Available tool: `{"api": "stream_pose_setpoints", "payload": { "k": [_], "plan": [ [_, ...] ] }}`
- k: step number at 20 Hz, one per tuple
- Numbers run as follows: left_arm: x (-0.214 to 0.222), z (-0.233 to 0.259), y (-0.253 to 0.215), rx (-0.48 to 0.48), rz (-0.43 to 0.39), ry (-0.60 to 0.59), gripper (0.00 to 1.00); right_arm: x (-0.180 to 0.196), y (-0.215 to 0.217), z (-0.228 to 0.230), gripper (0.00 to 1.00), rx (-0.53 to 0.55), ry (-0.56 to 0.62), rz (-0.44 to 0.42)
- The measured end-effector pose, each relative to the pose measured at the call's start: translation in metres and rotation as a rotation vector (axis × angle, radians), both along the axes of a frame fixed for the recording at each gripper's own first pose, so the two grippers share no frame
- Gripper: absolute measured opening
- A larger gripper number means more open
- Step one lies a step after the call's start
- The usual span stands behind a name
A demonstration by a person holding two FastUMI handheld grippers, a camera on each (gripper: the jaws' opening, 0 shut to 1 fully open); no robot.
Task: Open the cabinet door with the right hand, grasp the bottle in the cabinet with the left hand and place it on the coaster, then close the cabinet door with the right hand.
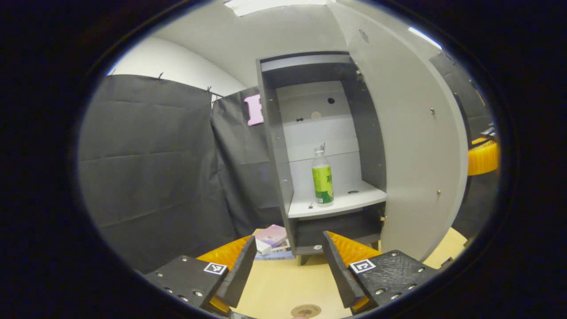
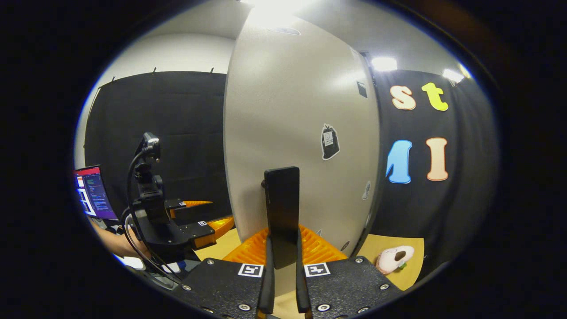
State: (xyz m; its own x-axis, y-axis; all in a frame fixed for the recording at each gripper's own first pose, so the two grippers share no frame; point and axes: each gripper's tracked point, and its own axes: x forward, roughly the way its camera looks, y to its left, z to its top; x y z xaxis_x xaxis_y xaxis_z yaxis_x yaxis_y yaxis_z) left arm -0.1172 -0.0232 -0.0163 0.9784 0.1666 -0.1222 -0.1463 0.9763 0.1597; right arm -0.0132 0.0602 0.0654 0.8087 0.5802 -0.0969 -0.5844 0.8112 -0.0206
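Right gripper view: the right gripper (image 2: 283, 266) has its fingers pinching the door handle (image 2: 282, 212), cabinet door (image 2: 301, 133) swung wide. So the opening step looks done. In the left gripper view, the left gripper (image 1: 288, 266) waits, jaws spread. The bottle (image 1: 322, 177) stands upright near the shelf's (image 1: 354, 199) front edge. Next: reach in and straddle it.

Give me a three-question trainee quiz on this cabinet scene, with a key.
1. True or false: the cabinet door stands open.
2. Where is the bottle? A) on the coaster B) on a cabinet shelf C) in the left gripper
3. Fill in: the right gripper is shut on the door's ____.

Key: 1 true; 2 B; 3 handle.
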Motion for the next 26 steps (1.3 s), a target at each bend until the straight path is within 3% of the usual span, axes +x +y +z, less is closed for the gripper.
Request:
{"api": "stream_pose_setpoints", "payload": {
  "k": [4, 5, 7, 8, 12, 17, 21, 22, 23, 24, 25, 26],
  "plan": [
    [0.019, 0.004, -0.028, 0.012, -0.032, 0.014, 0.92, -0.017, -0.018, -0.004, 0.21, -0.017, -0.031, -0.073],
    [0.024, 0.006, -0.033, 0.019, -0.037, 0.014, 0.84, -0.023, -0.023, -0.004, 0.2, -0.004, -0.028, -0.089],
    [0.039, 0.009, -0.043, 0.026, -0.058, 0.007, 0.85, -0.029, -0.038, -0.006, 0.19, 0.021, -0.022, -0.132],
    [0.046, 0.008, -0.046, 0.025, -0.067, 0.003, 0.92, -0.033, -0.045, -0.006, 0.2, 0.026, -0.021, -0.154],
    [0.088, 0.01, -0.056, 0.004, -0.108, -0.02, 0.92, -0.051, -0.067, -0.013, 0.2, 0.061, -0.014, -0.269],
    [0.148, 0.022, -0.062, 0.032, -0.168, -0.056, 0.92, -0.045, -0.083, -0.013, 0.2, 0.07, -0.012, -0.387],
    [0.202, 0.012, -0.066, 0.028, -0.203, -0.062, 0.92, -0.048, -0.096, -0.019, 0.13, 0.09, 0.021, -0.461],
    [0.214, 0.012, -0.066, 0.028, -0.213, -0.066, 0.77, -0.049, -0.097, -0.024, 0.05, 0.102, 0.042, -0.468],
    [0.227, 0.012, -0.065, 0.033, -0.217, -0.072, 0.84, -0.049, -0.102, -0.031, 0.13, 0.101, 0.06, -0.489],
    [0.237, 0.012, -0.065, 0.038, -0.22, -0.077, 0.92, -0.052, -0.105, -0.028, 0.13, 0.118, 0.045, -0.499],
    [0.25, 0.01, -0.065, 0.043, -0.224, -0.079, 0.92, -0.05, -0.108, -0.029, 0.07, 0.123, 0.035, -0.519],
    [0.26, 0.007, -0.061, 0.045, -0.224, -0.078, 0.84, -0.051, -0.113, -0.03, 0.18, 0.115, 0.027, -0.544]
  ]
}}
